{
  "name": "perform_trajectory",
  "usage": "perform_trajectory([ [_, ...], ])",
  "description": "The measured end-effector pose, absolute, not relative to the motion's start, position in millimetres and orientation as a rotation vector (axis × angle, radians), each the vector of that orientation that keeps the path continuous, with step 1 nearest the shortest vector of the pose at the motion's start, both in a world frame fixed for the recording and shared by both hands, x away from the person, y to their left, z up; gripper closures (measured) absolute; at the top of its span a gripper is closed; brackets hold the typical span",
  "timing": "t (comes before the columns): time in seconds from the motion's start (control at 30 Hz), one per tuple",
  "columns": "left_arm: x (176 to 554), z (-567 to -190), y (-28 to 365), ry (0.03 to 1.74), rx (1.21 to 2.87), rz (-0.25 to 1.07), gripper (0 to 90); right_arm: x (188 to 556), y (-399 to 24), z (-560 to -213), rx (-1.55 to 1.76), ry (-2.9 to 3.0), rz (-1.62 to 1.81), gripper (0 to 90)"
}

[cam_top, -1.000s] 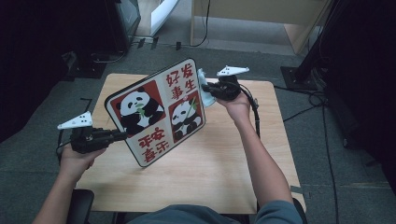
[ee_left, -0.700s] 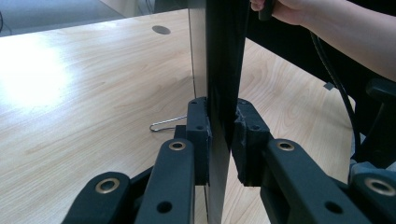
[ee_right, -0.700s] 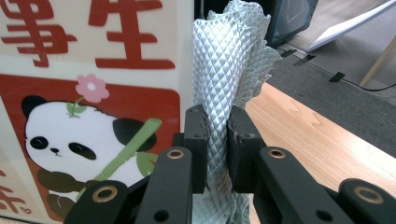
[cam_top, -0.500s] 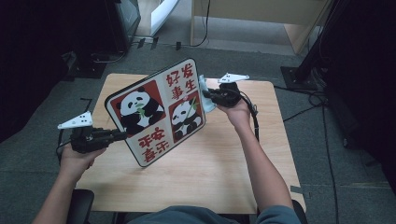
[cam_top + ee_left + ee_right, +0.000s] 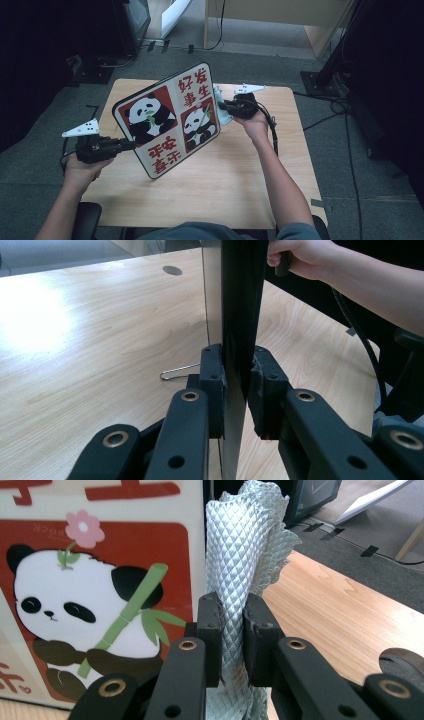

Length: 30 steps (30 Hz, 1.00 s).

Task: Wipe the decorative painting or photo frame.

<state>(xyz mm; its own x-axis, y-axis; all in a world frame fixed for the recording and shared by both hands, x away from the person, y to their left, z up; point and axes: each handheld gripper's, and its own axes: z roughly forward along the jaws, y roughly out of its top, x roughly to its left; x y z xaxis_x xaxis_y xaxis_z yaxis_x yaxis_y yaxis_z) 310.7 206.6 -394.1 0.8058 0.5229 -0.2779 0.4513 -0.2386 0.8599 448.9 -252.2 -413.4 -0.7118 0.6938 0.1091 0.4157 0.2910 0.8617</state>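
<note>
Wire clip point(image 5: 179, 372) on wooden table point(image 5: 240, 185)

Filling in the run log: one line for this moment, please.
left hand-held gripper: shut on panda board edge | right hand-held gripper: shut on silvery cloth beside board | board: tilted above table

The middle of the desk point(image 5: 220, 185) is blocked by the tilted panda board point(image 5: 167, 120), held up between both sides. Free passage is left along the near edge and far right corner. A wire clip point(image 5: 177, 372) lies beneath.
</note>
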Motion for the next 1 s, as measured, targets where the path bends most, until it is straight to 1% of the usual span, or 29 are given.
perform_trajectory([
  [0.57, 309.9, -394.4, 206.5, 0.736, 1.874, 0.087, 78.8, 448.5, -251.2, -418.4, 1.017, 2.276, 1.38, 80.7],
  [1.0, 309.7, -394.3, 206.3, 0.738, 1.874, 0.092, 78.7, 442.9, -253.4, -431.5, 1.05, 2.291, 1.358, 80.7],
])
